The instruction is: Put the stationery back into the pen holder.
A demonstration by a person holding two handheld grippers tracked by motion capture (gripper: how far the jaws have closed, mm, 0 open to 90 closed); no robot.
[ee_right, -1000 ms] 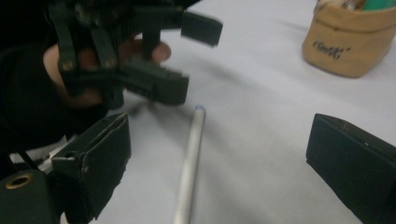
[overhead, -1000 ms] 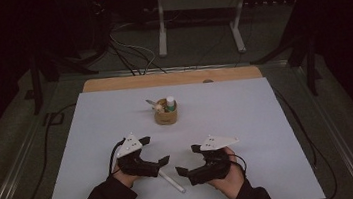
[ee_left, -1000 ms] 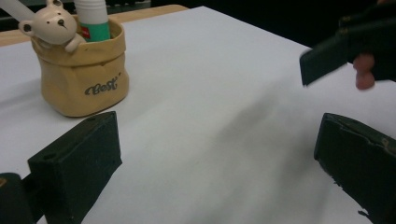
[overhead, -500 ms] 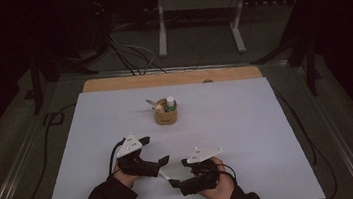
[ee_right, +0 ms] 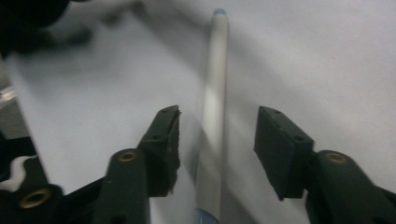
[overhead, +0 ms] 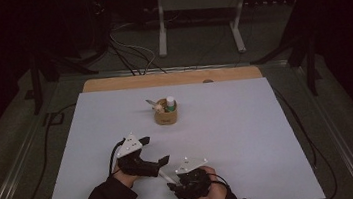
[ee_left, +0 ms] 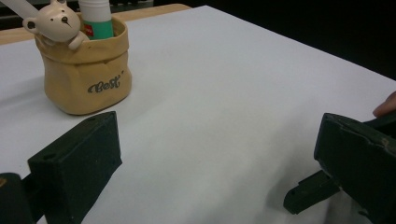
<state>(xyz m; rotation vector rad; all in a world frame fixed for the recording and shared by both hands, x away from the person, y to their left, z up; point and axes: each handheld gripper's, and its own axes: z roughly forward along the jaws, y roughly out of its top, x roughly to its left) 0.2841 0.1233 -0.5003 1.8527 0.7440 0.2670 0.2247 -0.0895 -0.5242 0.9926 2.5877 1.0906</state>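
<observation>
Now your white table carries the tan bear-trimmed holder far off; your left gripper gapes empty. Your right gripper straddles the white pen, jaws spread, its long axis running straight between them.

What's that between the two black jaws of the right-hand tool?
A white pen lies on the table between the open jaws of the right gripper, untouched, in the right gripper view.

A small tan pot stands on the white worktop. A little bear and a glue stick peek out of the pot. Behind the pot runs a wooden strip. Farther behind the pot, a grey metal stand and black cables sit on the floor.
</observation>
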